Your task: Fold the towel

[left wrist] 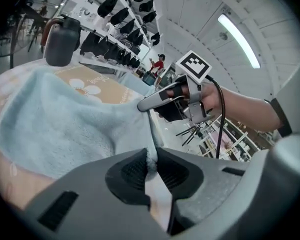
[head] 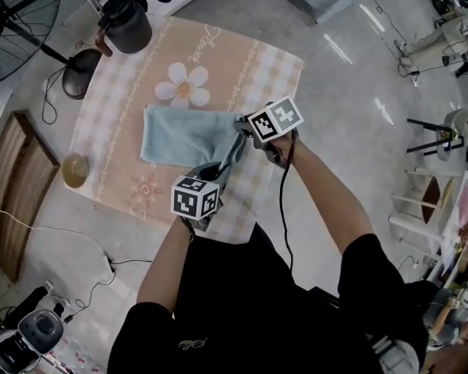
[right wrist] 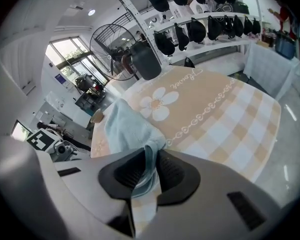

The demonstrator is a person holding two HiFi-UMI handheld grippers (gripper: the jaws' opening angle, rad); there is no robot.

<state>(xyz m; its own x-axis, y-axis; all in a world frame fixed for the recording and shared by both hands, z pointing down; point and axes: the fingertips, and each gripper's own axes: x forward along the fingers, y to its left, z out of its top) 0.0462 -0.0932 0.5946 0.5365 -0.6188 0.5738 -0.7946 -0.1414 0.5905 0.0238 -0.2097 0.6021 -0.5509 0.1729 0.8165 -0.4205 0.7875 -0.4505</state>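
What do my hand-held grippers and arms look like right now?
Both the left hand-held gripper and right hand-held gripper are grey plastic with black ribbed pads. Each carries a white cube with black square markers. A black cable runs along the right forearm. Short black sleeves.

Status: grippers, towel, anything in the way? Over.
Left hand-held gripper shut on the towel; right hand-held gripper likewise. Towel's near end lifted, rest on the tablecloth. Dark jug and bowl apart from it.
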